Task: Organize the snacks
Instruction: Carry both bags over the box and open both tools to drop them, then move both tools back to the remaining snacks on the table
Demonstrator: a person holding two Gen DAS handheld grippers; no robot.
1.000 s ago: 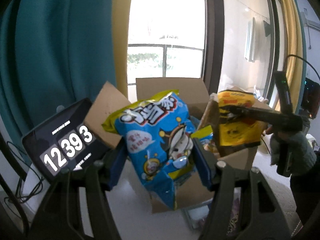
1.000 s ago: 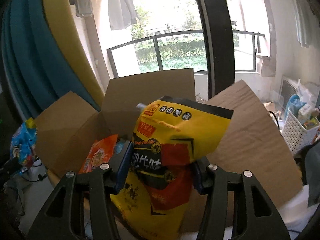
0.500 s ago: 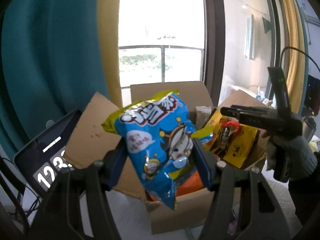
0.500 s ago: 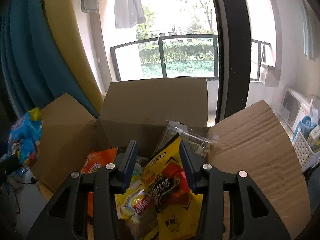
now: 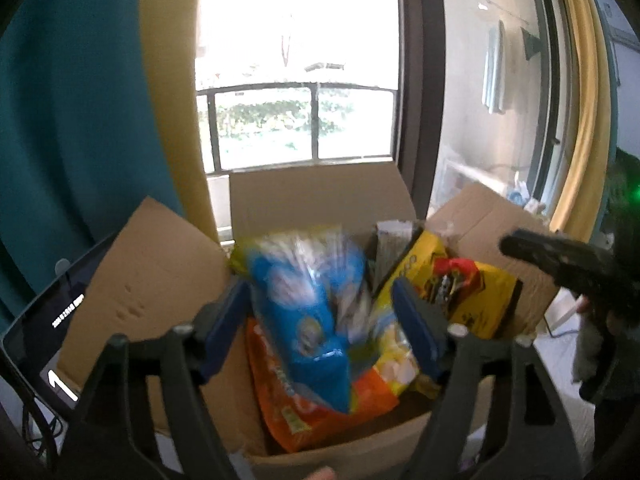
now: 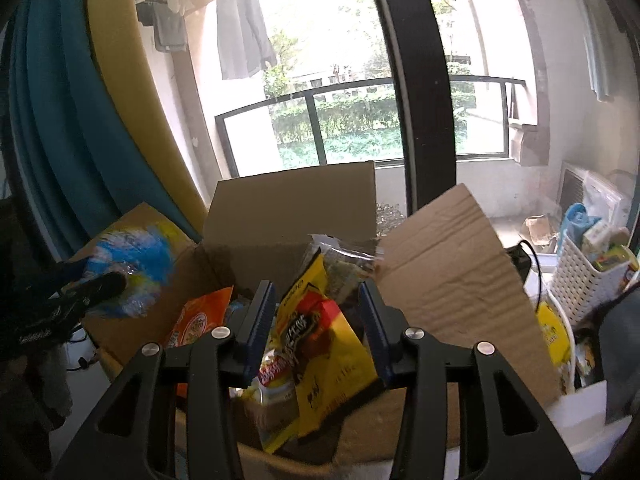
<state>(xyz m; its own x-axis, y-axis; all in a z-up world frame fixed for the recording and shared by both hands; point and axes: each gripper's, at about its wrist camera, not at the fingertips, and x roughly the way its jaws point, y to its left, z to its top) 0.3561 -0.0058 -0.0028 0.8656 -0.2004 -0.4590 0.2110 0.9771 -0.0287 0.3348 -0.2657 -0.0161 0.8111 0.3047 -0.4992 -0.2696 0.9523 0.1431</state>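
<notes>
An open cardboard box (image 5: 320, 196) (image 6: 292, 204) holds an orange bag (image 5: 304, 412), a yellow bag (image 5: 472, 292) (image 6: 328, 344) and a clear packet (image 5: 392, 244). My left gripper (image 5: 320, 328) hangs over the box and its jaws are opening. The blue snack bag (image 5: 304, 300), blurred, sits loose between the pads with a gap on each side. In the right wrist view that bag (image 6: 132, 264) shows at the box's left flap. My right gripper (image 6: 316, 324) (image 5: 560, 268) stands open at the box's right side, with the yellow bag lying in the box beyond its pads.
A dark tablet (image 5: 40, 320) with a clock leans left of the box. A white slotted basket (image 6: 588, 276) with items stands at the right. Teal and yellow curtains and a window are behind the box. The right box flap (image 6: 452, 264) sticks up beside my right gripper.
My left gripper moved over the box and widened, loosing the blue bag. My right gripper let the yellow bag down into the box and drew back from it.
</notes>
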